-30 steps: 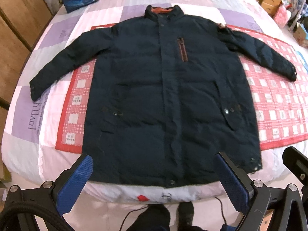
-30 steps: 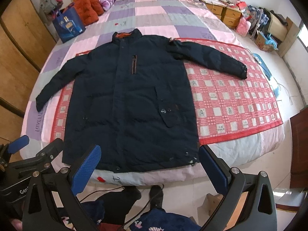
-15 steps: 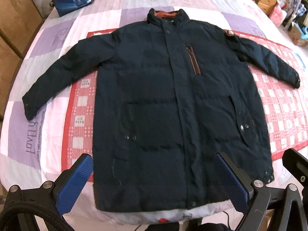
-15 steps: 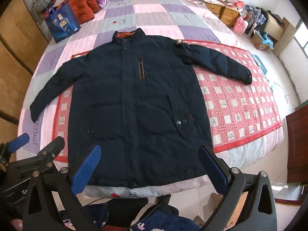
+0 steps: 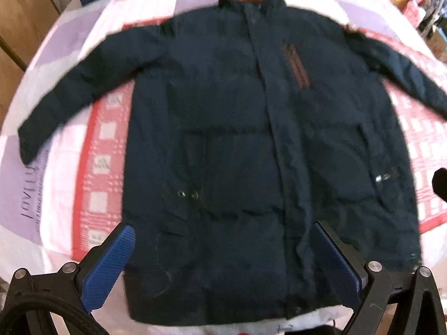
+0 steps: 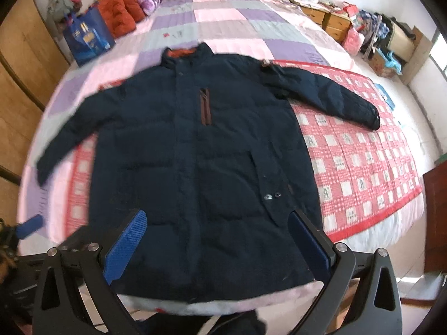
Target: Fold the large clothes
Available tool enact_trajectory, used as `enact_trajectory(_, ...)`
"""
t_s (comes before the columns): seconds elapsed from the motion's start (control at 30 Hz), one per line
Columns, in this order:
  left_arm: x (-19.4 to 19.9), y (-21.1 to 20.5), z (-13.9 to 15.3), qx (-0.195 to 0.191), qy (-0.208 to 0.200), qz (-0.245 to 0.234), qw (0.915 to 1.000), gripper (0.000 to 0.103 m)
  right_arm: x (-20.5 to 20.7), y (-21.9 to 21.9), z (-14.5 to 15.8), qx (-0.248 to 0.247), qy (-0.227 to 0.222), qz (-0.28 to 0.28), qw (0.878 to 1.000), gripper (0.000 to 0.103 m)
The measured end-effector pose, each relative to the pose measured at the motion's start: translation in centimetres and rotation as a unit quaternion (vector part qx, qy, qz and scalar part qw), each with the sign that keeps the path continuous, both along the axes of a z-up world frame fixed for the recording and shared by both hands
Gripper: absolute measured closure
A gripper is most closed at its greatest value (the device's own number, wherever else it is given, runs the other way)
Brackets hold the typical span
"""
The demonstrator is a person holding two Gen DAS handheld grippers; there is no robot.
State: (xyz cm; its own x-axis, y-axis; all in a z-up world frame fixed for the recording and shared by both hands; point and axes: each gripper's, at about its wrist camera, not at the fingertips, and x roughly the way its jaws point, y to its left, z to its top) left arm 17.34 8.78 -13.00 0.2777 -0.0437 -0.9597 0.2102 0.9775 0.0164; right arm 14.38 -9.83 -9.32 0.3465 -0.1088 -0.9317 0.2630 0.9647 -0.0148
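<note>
— Bedroom scene: what lies on the bed [image 6: 223, 22]?
— Dark navy jacket [image 6: 201, 173], front up, sleeves spread, partly over a red checked blanket [image 6: 363, 162].
— And the claws?
— Left claw [image 5: 223, 262] and right claw [image 6: 218, 248] both gape wide above the jacket's hem, holding nothing.

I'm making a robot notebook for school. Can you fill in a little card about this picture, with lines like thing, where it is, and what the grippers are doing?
thing: dark navy jacket
state: spread flat, front up, sleeves out, not folded yet
under it: red checked blanket on a patchwork bed
left gripper: open, holding nothing
right gripper: open, holding nothing
nearby: blue bag
</note>
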Motion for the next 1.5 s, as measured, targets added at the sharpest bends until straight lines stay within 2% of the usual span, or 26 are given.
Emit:
enact_trajectory(0.13,0.4,-1.1,-6.7,-0.015,0.013,0.008,0.9998,0.001,1.1,-2.3,-8.3,-0.033,0.035,0.035,0.998,0.000)
enact_trajectory(0.23,1.4,-2.3,-11.5,-0.022,-0.001,0.009,0.9997,0.001,2.1,-4.0,-13.7,-0.038,0.038,0.054,0.997,0.000)
enact_trajectory(0.33,2.4,-3.1,-15.7,-0.010,-0.026,0.012,0.9995,0.001,3.1,-5.9,-18.7,-0.049,0.027,0.083,0.995,0.000)
enact_trajectory(0.4,3.0,-2.8,-18.5,0.011,-0.034,0.020,0.9992,0.001,3.6,-7.3,-21.6,-0.049,0.035,0.103,0.993,0.000)
enact_trajectory(0.47,2.7,-1.3,-20.5,0.002,-0.034,0.032,0.9989,0.000,3.0,-9.4,-23.9,-0.045,0.037,0.123,0.991,0.000)
enact_trajectory(0.53,1.3,0.7,-20.8,-0.022,-0.062,0.031,0.9973,0.000,1.0,-12.2,-24.8,-0.033,0.015,0.145,0.989,0.002)
enact_trajectory(0.6,-0.6,2.2,-20.6,-0.018,-0.081,0.015,0.9964,0.000,-1.4,-15.7,-25.0,-0.046,0.011,0.133,0.990,0.001)
enact_trajectory(0.7,-2.8,4.2,-20.1,0.017,-0.082,0.022,0.9962,0.000,-5.0,-21.7,-25.0,0.005,0.013,0.084,0.996,0.001)
enact_trajectory(0.83,-4.0,7.5,-19.2,0.050,-0.049,0.089,0.9936,0.000,-8.6,-27.7,-24.6,-0.028,0.045,0.016,0.998,0.001)
enact_trajectory(0.9,-3.7,7.4,-17.6,0.070,-0.053,0.096,0.9915,0.000,-8.4,-28.0,-23.4,-0.065,0.040,0.025,0.997,0.001)
enact_trajectory(0.97,-2.7,6.4,-16.0,0.063,-0.072,0.095,0.9909,0.000,-6.9,-27.7,-22.2,-0.083,0.024,0.043,0.995,0.001)
enact_trajectory(1.07,1.5,3.6,-14.0,0.037,-0.102,0.079,0.9910,0.000,-1.7,-26.3,-20.2,-0.070,-0.022,0.076,0.994,0.001)
enact_trajectory(1.2,9.8,-0.7,-13.2,-0.017,-0.141,0.052,0.9885,0.000,9.1,-21.9,-19.3,-0.027,-0.071,0.127,0.989,0.001)
enact_trajectory(1.27,14.6,-3.5,-13.8,-0.036,-0.151,0.039,0.9871,0.000,14.4,-18.3,-19.7,-0.017,-0.090,0.151,0.984,0.001)
enact_trajectory(1.33,18.1,-5.4,-15.0,-0.037,-0.154,0.027,0.9871,0.000,17.8,-15.2,-20.5,-0.019,-0.095,0.166,0.981,0.001)
enact_trajectory(1.4,21.1,-6.8,-16.7,-0.023,-0.148,0.016,0.9886,0.000,21.8,-13.2,-22.3,-0.022,-0.086,0.176,0.980,0.001)
enact_trajectory(1.5,23.8,-5.8,-20.7,0.013,-0.118,0.008,0.9929,0.000,24.0,-12.8,-25.1,-0.044,-0.045,0.180,0.982,0.001)
